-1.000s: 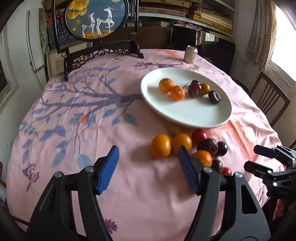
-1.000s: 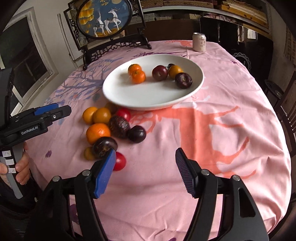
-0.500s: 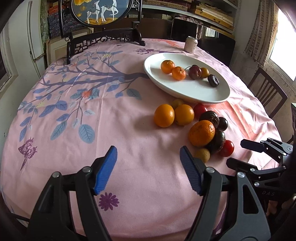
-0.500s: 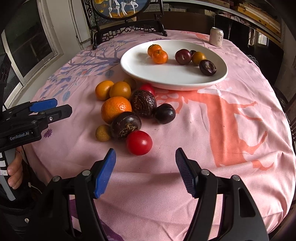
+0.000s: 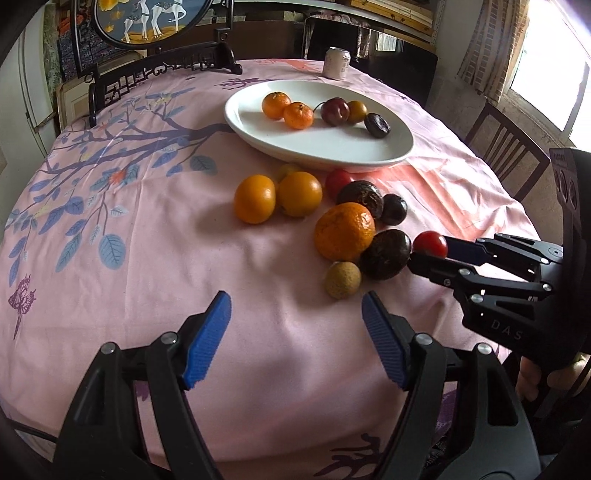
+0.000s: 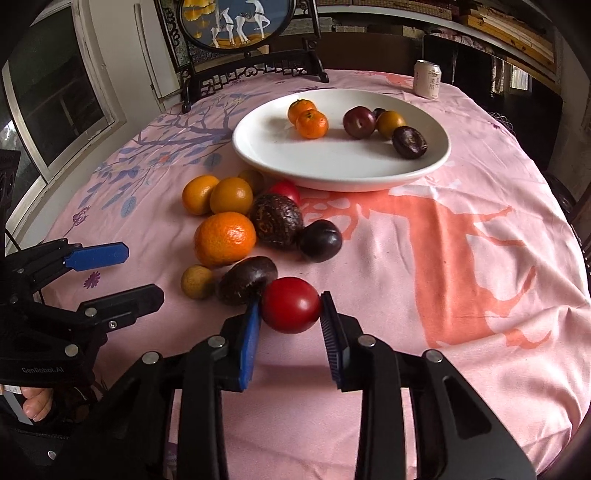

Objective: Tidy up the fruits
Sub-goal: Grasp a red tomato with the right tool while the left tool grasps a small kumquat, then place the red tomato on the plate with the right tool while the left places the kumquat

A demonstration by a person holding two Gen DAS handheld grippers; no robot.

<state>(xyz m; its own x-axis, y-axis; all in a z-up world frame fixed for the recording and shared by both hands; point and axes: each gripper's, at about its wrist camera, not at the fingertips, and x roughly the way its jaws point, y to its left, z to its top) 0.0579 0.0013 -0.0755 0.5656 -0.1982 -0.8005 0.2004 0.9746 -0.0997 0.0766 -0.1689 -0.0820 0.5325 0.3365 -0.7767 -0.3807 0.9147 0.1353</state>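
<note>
A white plate holds two small oranges, plums and a yellow fruit. Loose fruit lies in front of it: a big orange, two smaller oranges, dark wrinkled fruits, a dark plum, a small tan fruit. My right gripper has its blue pads closed against both sides of a red tomato, which also shows in the left wrist view. My left gripper is open and empty above the cloth, short of the tan fruit.
A drink can stands behind the plate. A framed deer screen on a dark stand is at the table's far edge. A wooden chair stands to the right. The pink cloth covers the round table.
My right gripper moved forward and closed from wide open onto the red tomato. My left gripper drew nearer the loose fruit and stayed open.
</note>
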